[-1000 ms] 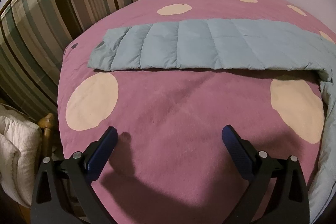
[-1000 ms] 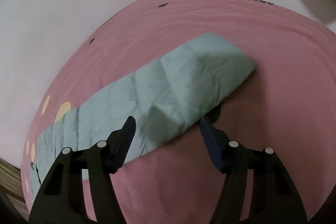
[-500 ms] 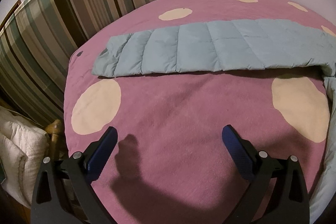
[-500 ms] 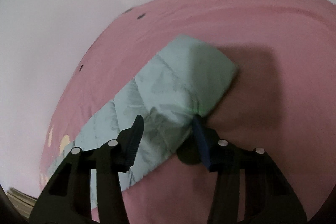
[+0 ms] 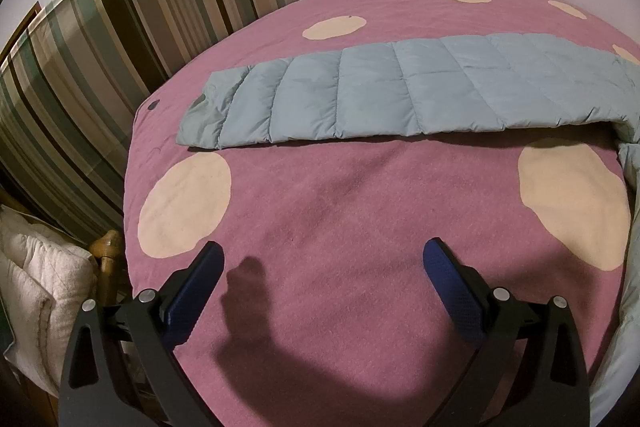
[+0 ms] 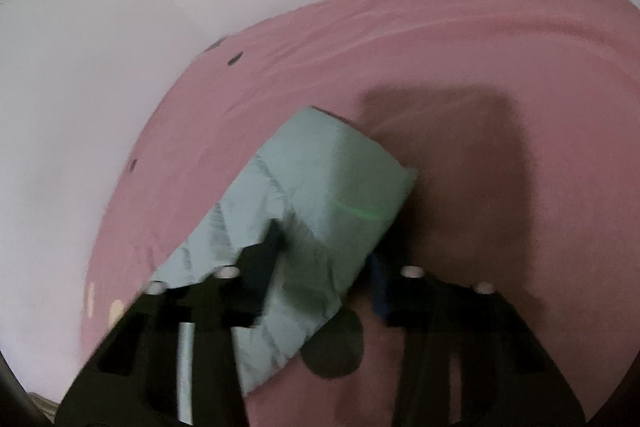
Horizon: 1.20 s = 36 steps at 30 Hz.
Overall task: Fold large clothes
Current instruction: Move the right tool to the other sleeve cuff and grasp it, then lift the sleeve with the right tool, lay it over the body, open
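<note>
A: Where is the garment?

B: In the left wrist view the pale blue quilted jacket (image 5: pixel 400 95) lies as a long folded band across the upper middle of the frame, flat on the pink blanket (image 5: pixel 340 227) with its cream spots. Its left end stops short of the blanket's left edge; its right end runs out at the right border of the picture, where more blue cloth bunches along the rim.

A: And the left gripper (image 5: pixel 323 259)?

B: At the bottom centre, jaws wide apart, nothing between them. It hangs over bare blanket, well apart from the jacket's near edge, with its shadow beneath it.

A: Room on that side?

B: A broad stretch of open blanket fills the middle of the frame between the jaws and the jacket. At the left the blanket's edge drops off beside a striped curtain (image 5: pixel 140 27); lower left shows a wooden post (image 5: pixel 107 247) and a white padded bundle (image 5: pixel 36 287).

A: The right gripper (image 6: pixel 324 251)?

B: In the right wrist view, lower centre, its jaws have just been closing and the jacket's folded end (image 6: pixel 332 195) sits between them. The left finger presses into the cloth; the right finger's blue pad is at the cloth's right edge. The picture is blurred, but it looks clamped on the fabric.

A: Edges there?

B: The folded end juts toward the centre of the frame. Open pink blanket spreads to the right and above it, partly in shadow. A pale wall (image 6: pixel 100 107) borders the blanket along the left and top.
</note>
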Each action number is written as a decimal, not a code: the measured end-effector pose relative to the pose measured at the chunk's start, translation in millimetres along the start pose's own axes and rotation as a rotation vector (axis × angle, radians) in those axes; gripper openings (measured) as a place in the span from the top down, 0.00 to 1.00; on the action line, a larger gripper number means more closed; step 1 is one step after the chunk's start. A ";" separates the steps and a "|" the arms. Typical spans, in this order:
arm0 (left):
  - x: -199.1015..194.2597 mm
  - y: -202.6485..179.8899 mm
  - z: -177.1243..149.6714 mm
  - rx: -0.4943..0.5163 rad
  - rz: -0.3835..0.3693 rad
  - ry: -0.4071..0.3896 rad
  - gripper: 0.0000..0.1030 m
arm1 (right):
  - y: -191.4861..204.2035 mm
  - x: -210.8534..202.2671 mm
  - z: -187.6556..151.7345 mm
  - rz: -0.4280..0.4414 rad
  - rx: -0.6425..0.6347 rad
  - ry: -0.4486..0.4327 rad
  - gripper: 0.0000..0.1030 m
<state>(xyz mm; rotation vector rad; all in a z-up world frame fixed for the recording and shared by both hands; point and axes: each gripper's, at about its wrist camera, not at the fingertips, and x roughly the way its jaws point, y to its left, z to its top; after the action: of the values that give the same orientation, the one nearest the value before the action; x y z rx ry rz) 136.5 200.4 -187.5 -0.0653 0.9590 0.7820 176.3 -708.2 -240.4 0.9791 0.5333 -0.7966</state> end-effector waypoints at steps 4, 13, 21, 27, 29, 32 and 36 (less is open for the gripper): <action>0.4 0.4 -0.2 -0.001 -0.001 0.001 0.04 | 2.5 9.1 4.1 0.042 -0.012 0.025 0.95; 1.1 1.0 -0.6 0.003 0.003 -0.001 0.04 | 63.3 -34.5 -13.1 0.118 -0.225 -0.052 0.97; 0.1 -0.7 -0.1 0.003 0.005 -0.002 0.04 | 160.7 -90.2 -79.8 0.261 -0.516 -0.067 0.97; 0.3 -0.2 -0.3 0.003 0.004 -0.001 0.04 | 231.2 -111.6 -159.5 0.364 -0.698 0.002 0.97; 0.9 2.1 -0.1 -0.005 -0.007 0.002 0.04 | 244.7 -117.5 -186.7 0.389 -0.747 0.024 0.97; 1.4 5.4 -0.2 -0.016 -0.021 0.007 0.04 | 269.5 -124.2 -231.2 0.418 -0.834 0.058 0.97; 1.4 7.4 0.3 -0.022 -0.030 0.009 0.04 | 295.6 -134.8 -290.4 0.445 -0.922 0.114 0.97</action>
<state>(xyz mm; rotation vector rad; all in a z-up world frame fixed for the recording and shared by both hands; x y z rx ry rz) 132.5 206.7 -186.3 -0.1019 0.9556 0.7652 314.5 -310.8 -127.1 0.2545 0.6585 -0.0448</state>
